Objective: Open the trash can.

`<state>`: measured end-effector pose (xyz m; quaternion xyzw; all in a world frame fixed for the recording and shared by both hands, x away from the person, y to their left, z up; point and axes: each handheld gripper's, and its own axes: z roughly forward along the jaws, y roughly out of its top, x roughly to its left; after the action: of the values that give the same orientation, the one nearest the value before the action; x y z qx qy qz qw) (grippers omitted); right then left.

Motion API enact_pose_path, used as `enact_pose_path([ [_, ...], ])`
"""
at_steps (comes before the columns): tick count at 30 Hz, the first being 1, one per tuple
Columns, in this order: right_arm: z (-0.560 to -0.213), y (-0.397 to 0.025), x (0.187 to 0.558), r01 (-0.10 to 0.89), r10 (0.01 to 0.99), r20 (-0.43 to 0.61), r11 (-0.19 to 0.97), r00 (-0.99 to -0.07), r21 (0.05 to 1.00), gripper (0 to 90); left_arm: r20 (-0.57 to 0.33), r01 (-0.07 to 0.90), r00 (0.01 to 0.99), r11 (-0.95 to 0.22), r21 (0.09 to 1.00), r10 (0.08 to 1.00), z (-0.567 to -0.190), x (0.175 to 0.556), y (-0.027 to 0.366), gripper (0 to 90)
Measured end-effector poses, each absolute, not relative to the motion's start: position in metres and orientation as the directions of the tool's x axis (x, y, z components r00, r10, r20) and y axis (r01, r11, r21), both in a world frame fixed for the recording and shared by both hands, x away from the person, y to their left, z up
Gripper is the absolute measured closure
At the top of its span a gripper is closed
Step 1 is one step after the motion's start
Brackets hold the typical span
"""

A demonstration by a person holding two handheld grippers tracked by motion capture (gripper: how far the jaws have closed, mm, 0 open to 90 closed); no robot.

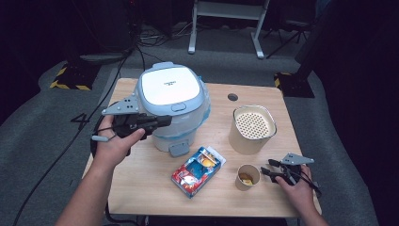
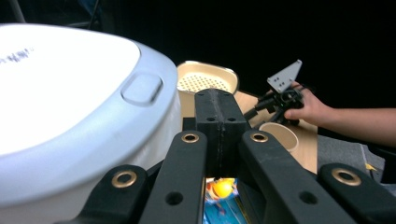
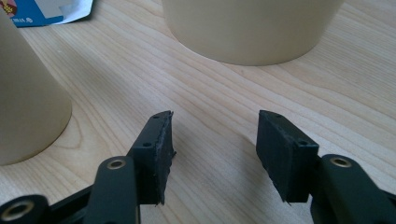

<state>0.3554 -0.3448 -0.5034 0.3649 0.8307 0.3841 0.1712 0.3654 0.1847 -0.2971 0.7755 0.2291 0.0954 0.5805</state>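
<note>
A white and pale-blue lidded appliance (image 1: 170,89) stands at the table's back left; its lid (image 2: 60,93) has a latch button (image 2: 141,88). My left gripper (image 1: 165,120) hangs shut and empty against the appliance's front left side, below the lid rim; its jaws (image 2: 219,100) are pressed together. My right gripper (image 1: 266,167) lies low at the front right, open with nothing between its jaws (image 3: 212,135). It sits just right of a small cream cup (image 1: 248,176) with something yellow inside. A cream pot with a perforated insert (image 1: 254,125) stands behind it.
A colourful snack box (image 1: 197,170) lies flat at the front middle of the wooden table (image 1: 141,188). In the right gripper view the cup (image 3: 23,107) is at left and the pot (image 3: 252,28) ahead. A small round hole (image 1: 232,97) marks the back of the table.
</note>
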Motion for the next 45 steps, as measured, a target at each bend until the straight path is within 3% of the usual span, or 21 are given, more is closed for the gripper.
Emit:
enact_pose_path([
  [18, -0.503, -0.345, 0.355, 0.475, 0.738, -0.004, 0.438, -0.674, 0.763, 46.3, -0.123, 0.263, 0.823, -0.18, 0.948, 0.555, -0.295, 0.391, 0.17, 90.0],
  [45, -0.503, -0.345, 0.355, 0.475, 0.739, -0.005, 0.438, -0.674, 0.763, 46.2, -0.058, 0.28, 0.797, -0.282, 0.918, 0.602, -0.294, 0.395, 0.152, 90.0],
])
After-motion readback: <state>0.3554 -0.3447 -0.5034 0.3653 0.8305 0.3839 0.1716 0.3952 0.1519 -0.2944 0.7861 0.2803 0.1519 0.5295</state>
